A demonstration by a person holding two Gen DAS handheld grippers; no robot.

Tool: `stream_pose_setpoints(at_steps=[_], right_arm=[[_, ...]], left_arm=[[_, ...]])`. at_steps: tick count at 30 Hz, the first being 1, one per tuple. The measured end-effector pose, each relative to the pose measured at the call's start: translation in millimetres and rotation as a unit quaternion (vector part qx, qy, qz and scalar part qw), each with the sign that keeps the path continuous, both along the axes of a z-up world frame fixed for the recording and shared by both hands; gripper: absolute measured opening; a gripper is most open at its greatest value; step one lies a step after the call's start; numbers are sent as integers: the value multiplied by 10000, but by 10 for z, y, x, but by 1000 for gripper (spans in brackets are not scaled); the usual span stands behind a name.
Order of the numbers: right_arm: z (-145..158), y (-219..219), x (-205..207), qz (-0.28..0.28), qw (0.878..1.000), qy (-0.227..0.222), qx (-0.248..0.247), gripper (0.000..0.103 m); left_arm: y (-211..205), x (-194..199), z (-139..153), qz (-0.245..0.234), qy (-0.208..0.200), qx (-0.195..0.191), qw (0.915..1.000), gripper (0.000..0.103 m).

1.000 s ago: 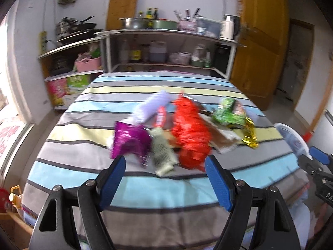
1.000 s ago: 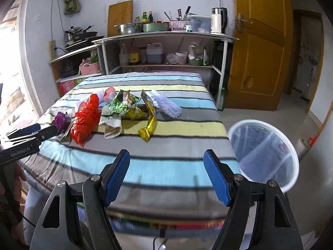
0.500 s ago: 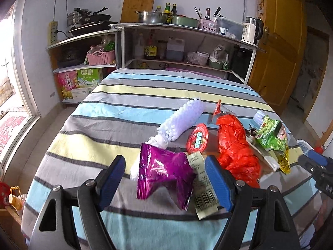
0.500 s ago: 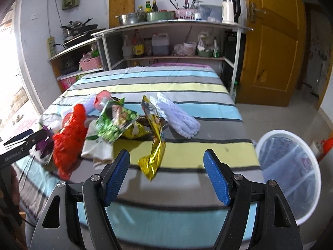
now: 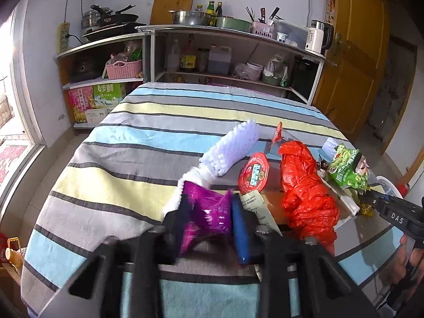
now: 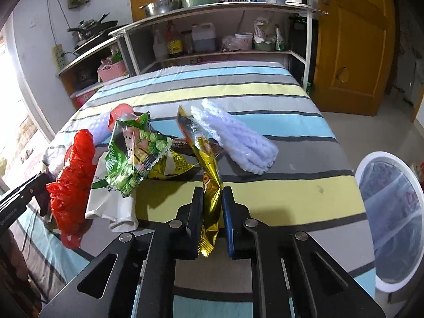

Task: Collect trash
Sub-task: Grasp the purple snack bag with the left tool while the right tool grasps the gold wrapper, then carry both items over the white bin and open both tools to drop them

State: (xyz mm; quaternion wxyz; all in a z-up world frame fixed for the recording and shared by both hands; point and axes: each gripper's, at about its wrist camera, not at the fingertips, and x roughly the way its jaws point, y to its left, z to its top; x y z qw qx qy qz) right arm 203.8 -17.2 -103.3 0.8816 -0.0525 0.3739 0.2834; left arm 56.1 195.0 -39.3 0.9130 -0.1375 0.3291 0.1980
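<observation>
Trash lies in a heap on the striped table. The jaws of my left gripper are closing, and its pads press a crumpled purple wrapper. Beside it lie a white foam net, a red round lid, a red plastic bag and a green snack bag. In the right wrist view my right gripper is closing tight on the lower end of a gold wrapper, which stands up between the pads. The green snack bag and red bag lie to its left.
A white bin with a clear liner stands on the floor off the table's right edge. Shelves with bottles and pots run along the far wall. A wooden door is at the right, and a second foam net lies near the gold wrapper.
Both grippers came forward and down to the heap with jaws wide open, then closed: the left on the purple wrapper, the right on the gold wrapper.
</observation>
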Motion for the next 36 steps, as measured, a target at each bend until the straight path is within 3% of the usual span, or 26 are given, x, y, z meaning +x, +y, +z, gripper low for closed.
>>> stream_pose_setpoints(at_steps=[13, 23, 29, 36], right_arm=[[197, -386, -397, -161, 9992, -69, 368, 10], [386, -901, -627, -555, 9971, -216, 482, 10], [417, -1292, -693, -962, 9938, -277, 481, 10], [400, -1715, -627, -1411, 9885, -290, 467, 10]], left_arm=[[-192, -261, 267, -204, -187, 90, 9996, 25], [-657, -227, 555, -882, -466, 90, 9950, 25], [-1094, 59, 579, -1621, -456, -66, 9857, 25], [-1681, 459, 571, -2498, -405, -246, 9671, 25]])
